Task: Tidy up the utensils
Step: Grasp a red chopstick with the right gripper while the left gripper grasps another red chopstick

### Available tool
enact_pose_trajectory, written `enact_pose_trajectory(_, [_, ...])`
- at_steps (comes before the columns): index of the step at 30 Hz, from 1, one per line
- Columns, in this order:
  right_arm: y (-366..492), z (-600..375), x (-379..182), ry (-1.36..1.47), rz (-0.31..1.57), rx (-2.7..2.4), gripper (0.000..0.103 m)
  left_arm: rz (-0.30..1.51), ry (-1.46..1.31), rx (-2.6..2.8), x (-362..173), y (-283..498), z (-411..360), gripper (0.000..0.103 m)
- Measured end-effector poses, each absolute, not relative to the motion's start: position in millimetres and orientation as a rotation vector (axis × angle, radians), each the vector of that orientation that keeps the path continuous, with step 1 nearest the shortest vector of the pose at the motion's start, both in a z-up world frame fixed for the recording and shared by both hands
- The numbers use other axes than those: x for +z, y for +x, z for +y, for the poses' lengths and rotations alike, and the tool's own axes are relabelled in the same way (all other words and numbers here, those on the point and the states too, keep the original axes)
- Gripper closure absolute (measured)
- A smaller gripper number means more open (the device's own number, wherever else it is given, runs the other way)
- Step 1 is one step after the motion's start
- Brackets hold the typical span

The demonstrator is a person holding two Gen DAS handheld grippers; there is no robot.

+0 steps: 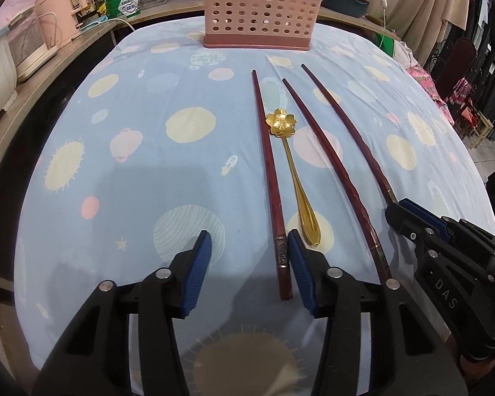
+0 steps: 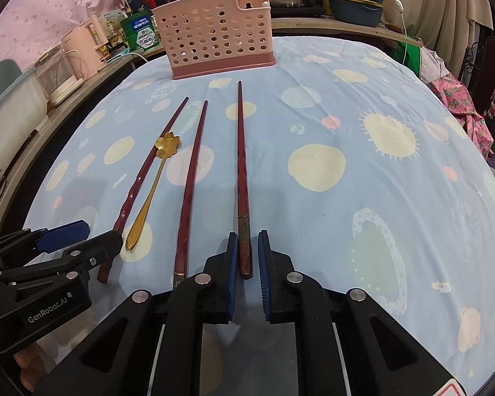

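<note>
Left gripper (image 1: 249, 265): jaws spread wide, bottom centre, right pad beside butt of left chopstick (image 1: 270, 178).
Right gripper (image 2: 247, 274): jaws narrow, straddling butt of right chopstick (image 2: 242, 178); contact unclear.
Mid-frame: gold spoon (image 1: 292, 171) and middle chopstick (image 1: 333, 171), flat on tablecloth (image 1: 132, 151).
Top centre: pink basket (image 1: 259, 8), upright.

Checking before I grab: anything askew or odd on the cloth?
Only three chopsticks lie out, an odd count. The gold flower spoon sits between two, its bowl touching the leftmost. Nothing looks spilled or broken.
</note>
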State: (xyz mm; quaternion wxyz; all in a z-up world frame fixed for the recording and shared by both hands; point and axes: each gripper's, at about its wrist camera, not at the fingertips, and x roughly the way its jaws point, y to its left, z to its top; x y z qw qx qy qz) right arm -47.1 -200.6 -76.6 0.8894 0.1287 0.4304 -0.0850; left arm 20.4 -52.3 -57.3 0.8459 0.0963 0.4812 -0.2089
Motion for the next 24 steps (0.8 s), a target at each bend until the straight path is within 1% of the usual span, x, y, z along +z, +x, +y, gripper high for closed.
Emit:
enact_pose_trajectory(2, [-47.1, -200.5, -76.5, 0.267, 0.894, -0.176, 0.091, 1.015, 0.205, -0.445, -57.1, 19.5, -52.6, 0.064])
enact_pose_trajectory(4, [-47.2, -200.5, -76.5, 0.267, 0.894, -0.177, 0.091, 1.013, 0.211, -0.448, -56.9, 18.9, -53.4, 0.072])
enact_pose_trajectory(5, [-47.1, -200.5, -76.5, 0.267, 0.894, -0.177, 0.091, 1.013, 0.211, -0.450, -56.8, 18.7, -53.7, 0.073])
enact_pose_trajectory(6, [-47.2, -200.6, -76.5, 0.267, 0.894, -0.176, 0.091, 1.013, 0.212, -0.453, -56.8, 18.3, -53.9, 0.076])
enact_pose_trajectory(7, [-47.2, -200.6, -76.6, 0.268, 0.894, -0.176, 0.091, 1.013, 0.213, -0.458, -56.8, 18.0, -54.3, 0.082])
enact_pose_trajectory(12, [-47.2, -200.4, -76.6, 0.267, 0.894, -0.176, 0.091, 1.020, 0.208, -0.478, -56.6, 16.4, -54.9, 0.096])
enact_pose_trajectory(20, [-47.2, -200.7, -76.6, 0.273, 0.893, -0.175, 0.091, 1.023, 0.191, -0.476, -54.7, 17.4, -51.1, 0.096])
enact_pose_trajectory(24, [-46.9, -203.8, -74.9, 0.291, 0.896, -0.171, 0.095, 1.011, 0.185, -0.456, -48.0, 19.4, -46.7, 0.096])
